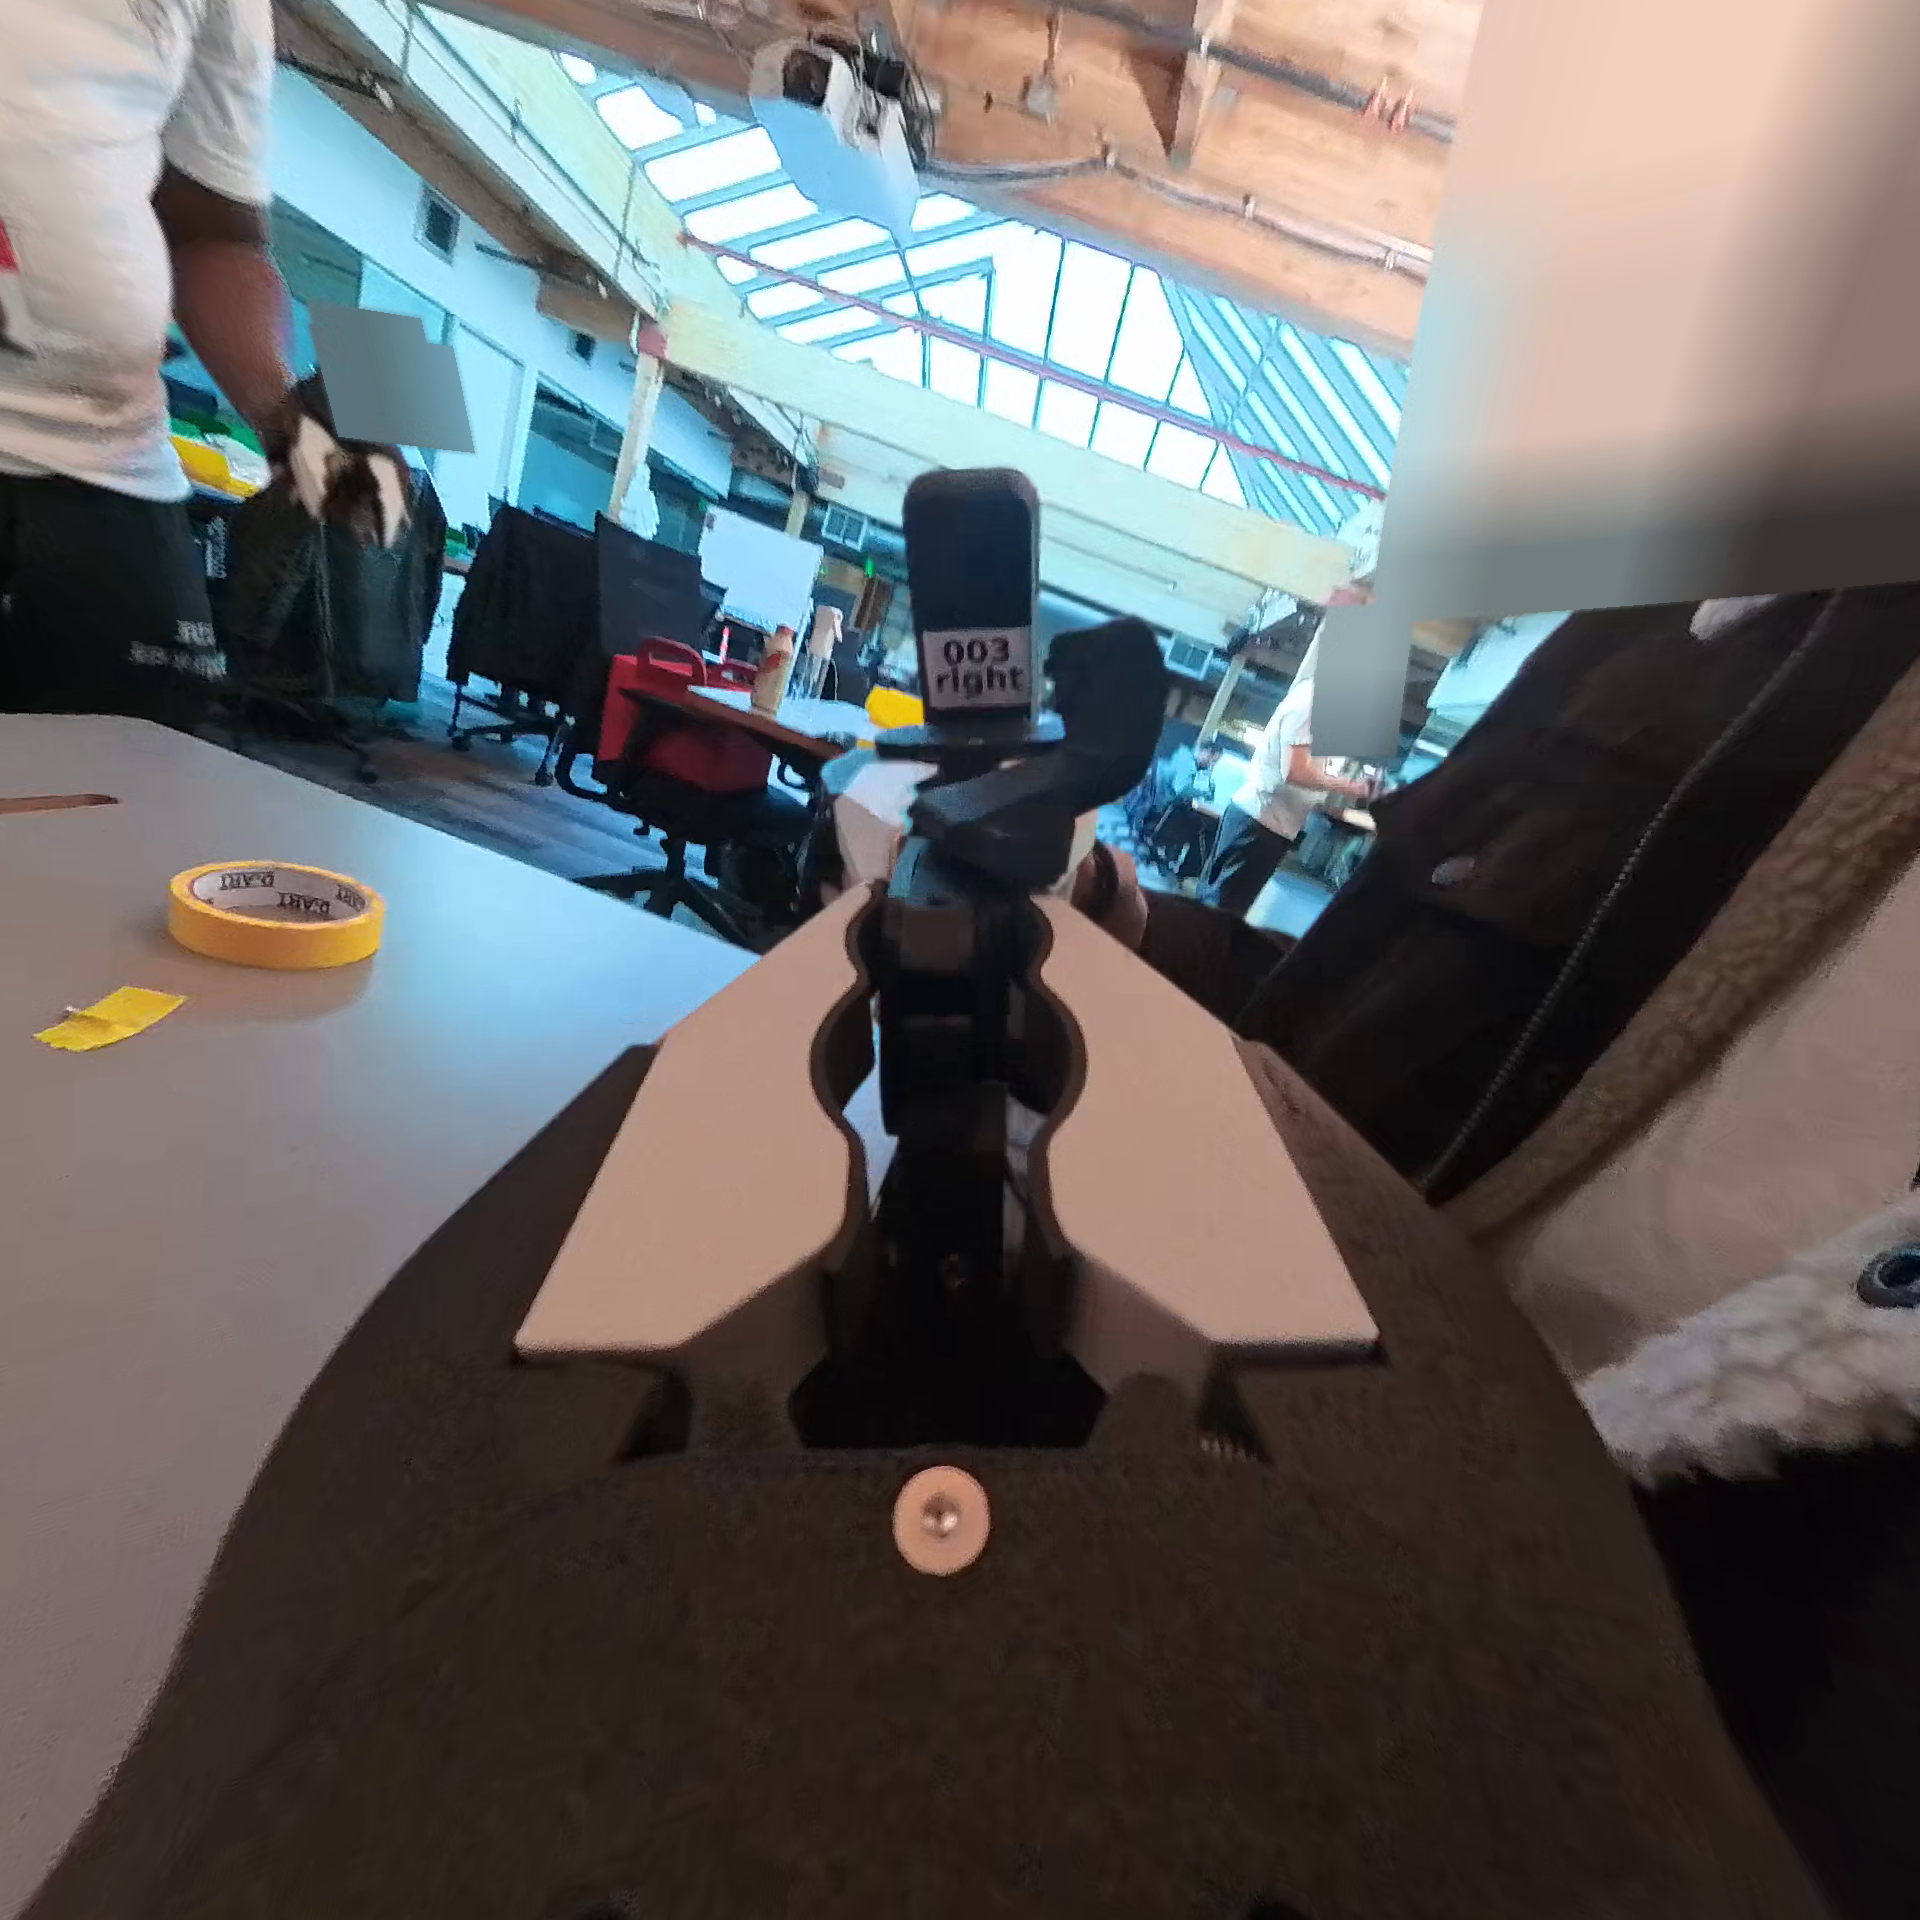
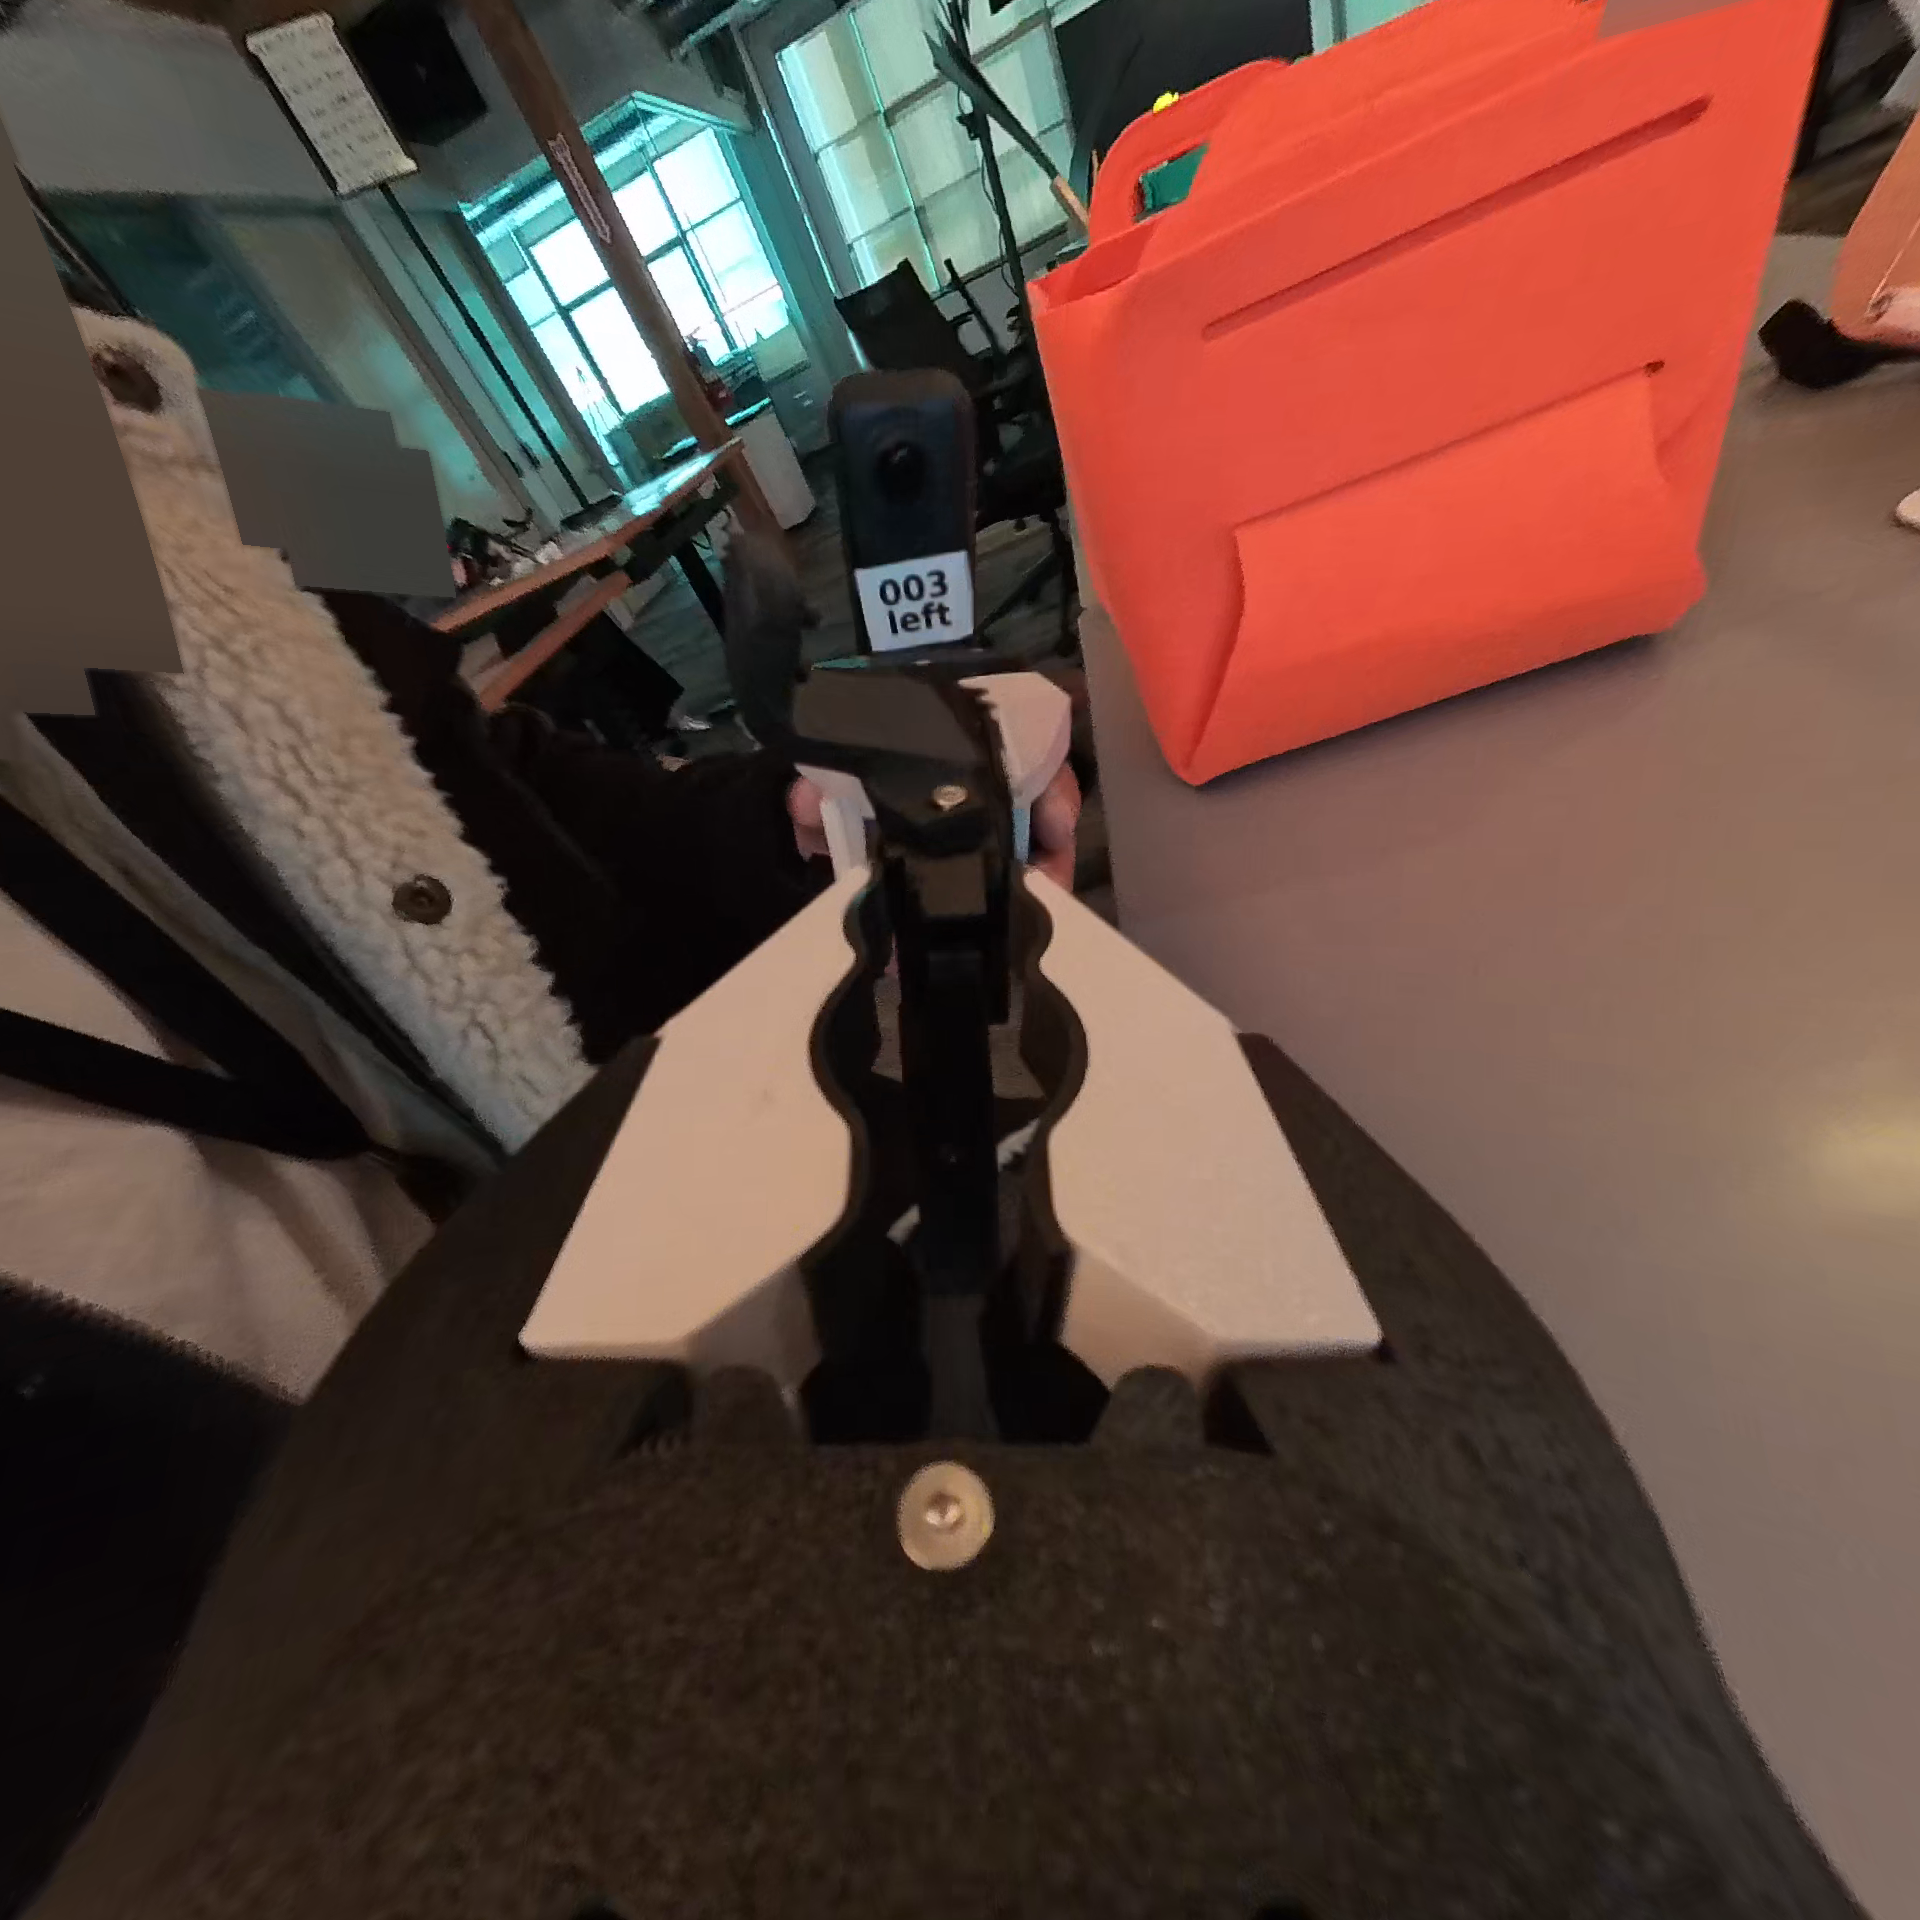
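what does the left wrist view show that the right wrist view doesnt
Only the left wrist view shows a yellow roll of tape and a torn yellow tape scrap lying on the grey table.

Only the right wrist view shows a large orange fabric tote bag standing on the grey tabletop.

Both show white fingers in front, with the opposite gripper facing the camera between them: the right gripper in the left view, the left gripper in the right.

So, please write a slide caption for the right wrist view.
Right gripper meets the left gripper nose to nose, beside an orange bag.
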Available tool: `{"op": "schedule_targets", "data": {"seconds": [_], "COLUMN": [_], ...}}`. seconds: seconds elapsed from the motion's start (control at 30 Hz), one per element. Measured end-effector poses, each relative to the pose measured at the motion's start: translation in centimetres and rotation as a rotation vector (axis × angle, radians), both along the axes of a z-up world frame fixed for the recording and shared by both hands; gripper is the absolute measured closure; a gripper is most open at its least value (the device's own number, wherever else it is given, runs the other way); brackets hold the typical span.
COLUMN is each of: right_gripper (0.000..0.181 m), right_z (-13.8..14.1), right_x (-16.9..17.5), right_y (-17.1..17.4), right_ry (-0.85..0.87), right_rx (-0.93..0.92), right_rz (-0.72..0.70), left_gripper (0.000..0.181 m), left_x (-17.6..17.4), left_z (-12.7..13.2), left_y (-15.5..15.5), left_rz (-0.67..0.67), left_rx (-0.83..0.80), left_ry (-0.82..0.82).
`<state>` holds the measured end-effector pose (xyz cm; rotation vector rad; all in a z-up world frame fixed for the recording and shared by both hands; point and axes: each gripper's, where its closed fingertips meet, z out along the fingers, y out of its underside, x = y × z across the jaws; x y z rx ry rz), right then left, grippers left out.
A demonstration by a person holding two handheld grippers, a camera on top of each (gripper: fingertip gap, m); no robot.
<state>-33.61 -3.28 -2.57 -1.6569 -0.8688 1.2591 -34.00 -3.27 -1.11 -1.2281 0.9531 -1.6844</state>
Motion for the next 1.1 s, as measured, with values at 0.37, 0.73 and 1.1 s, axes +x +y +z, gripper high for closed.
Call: {"op": "schedule_targets", "data": {"seconds": [0.37,0.73,1.1], "right_gripper": [0.161,0.16,0.161], "right_z": [-1.6,-3.0,-3.7], "right_x": [2.3,2.7,2.4], "right_y": [0.3,0.7,-0.5], "right_ry": [-0.001,-0.009,-0.08], "right_rx": [0.043,0.057,0.266], "right_rz": [-0.053,-0.046,0.009], "left_gripper": [0.157,0.157,0.127], "left_x": [1.4,1.7,2.6], "left_z": [-4.9,-5.6,-7.6], "left_y": [-0.2,0.3,0.1], "left_rz": [-0.005,0.048,0.062], "left_rx": [0.131,0.195,0.321], "left_ry": [0.273,0.306,0.42]}}
